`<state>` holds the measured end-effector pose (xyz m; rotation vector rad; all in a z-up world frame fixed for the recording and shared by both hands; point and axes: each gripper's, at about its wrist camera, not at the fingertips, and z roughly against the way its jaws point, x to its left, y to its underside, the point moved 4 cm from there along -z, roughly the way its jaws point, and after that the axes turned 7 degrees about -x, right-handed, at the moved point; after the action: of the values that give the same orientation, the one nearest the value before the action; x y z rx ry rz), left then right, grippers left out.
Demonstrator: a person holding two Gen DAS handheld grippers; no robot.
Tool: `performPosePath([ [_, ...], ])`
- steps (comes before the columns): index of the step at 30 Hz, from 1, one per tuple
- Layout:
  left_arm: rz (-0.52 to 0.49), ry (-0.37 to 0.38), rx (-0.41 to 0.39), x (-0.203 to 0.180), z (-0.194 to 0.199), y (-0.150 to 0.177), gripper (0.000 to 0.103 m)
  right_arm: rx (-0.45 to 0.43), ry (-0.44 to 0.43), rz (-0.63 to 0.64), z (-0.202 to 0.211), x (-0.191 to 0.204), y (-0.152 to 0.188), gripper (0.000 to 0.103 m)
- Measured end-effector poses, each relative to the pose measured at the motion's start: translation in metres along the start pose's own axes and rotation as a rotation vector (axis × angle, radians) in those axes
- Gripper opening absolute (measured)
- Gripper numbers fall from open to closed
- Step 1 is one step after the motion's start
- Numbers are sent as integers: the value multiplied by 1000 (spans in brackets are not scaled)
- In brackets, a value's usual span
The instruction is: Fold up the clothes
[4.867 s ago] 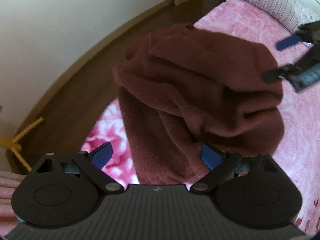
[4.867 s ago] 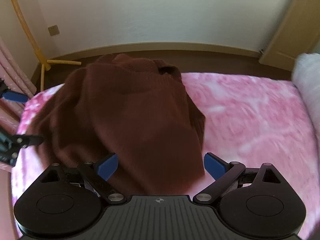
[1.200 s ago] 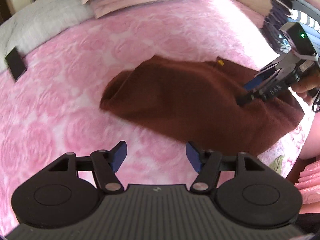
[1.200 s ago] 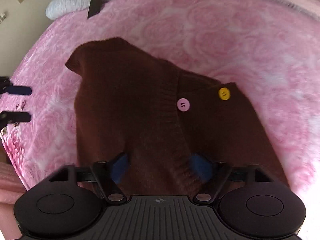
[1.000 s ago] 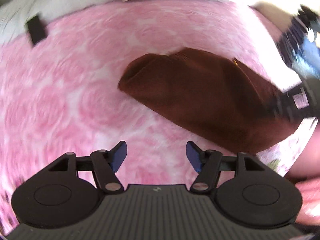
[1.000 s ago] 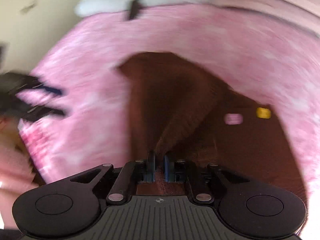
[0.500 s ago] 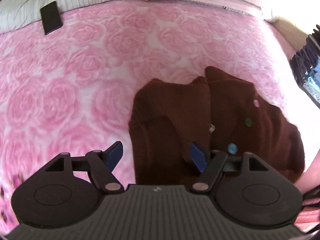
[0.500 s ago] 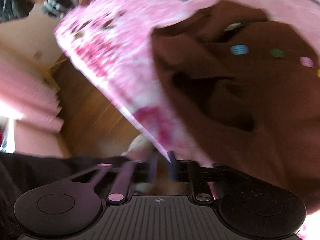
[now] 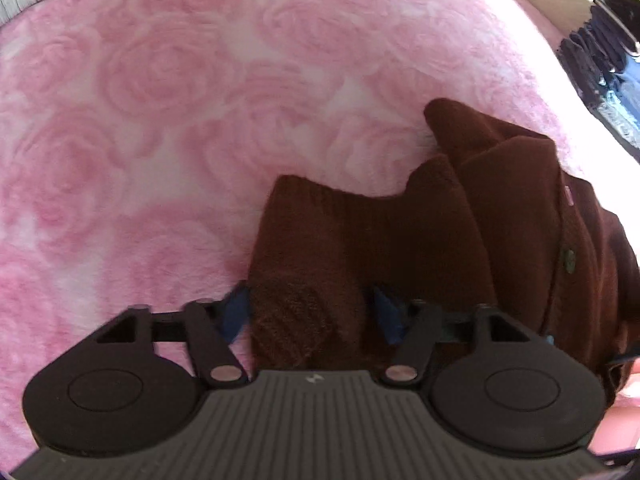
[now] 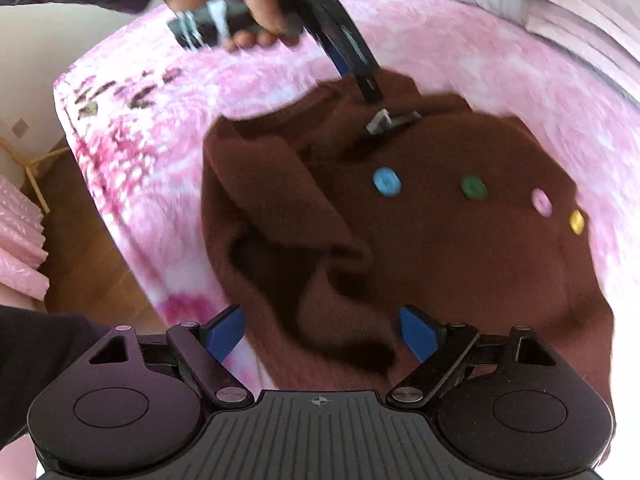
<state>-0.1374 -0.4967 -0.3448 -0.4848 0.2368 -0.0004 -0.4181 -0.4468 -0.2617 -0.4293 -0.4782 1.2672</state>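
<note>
The brown cardigan (image 10: 440,240) is lying crumpled on the pink bed (image 9: 160,120), lower right of the left view. Both the left gripper (image 9: 308,312) and the right gripper (image 10: 320,330) are spread, straddling cloth. The left is perhaps catching several layers, so the fold may be bunching.

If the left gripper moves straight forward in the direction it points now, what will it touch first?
Most likely the brown cardigan: a fold of it already lies between the open fingers of the left gripper. Beyond it is only the pink bedspread. Depth is hard to judge.
</note>
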Motion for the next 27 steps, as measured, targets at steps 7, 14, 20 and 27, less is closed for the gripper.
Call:
performPosePath([
  [7, 94, 107, -142, 2, 77, 4, 12, 27, -13, 100, -39, 25, -13, 36],
  [14, 187, 81, -202, 28, 138, 15, 6, 49, -11, 24, 11, 25, -7, 0],
  [20, 184, 60, -160, 34, 127, 33, 6, 18, 27, 8, 31, 24, -23, 0],
  [27, 174, 92, -127, 42, 110, 42, 9, -44, -7, 129, -22, 80, -48, 83],
])
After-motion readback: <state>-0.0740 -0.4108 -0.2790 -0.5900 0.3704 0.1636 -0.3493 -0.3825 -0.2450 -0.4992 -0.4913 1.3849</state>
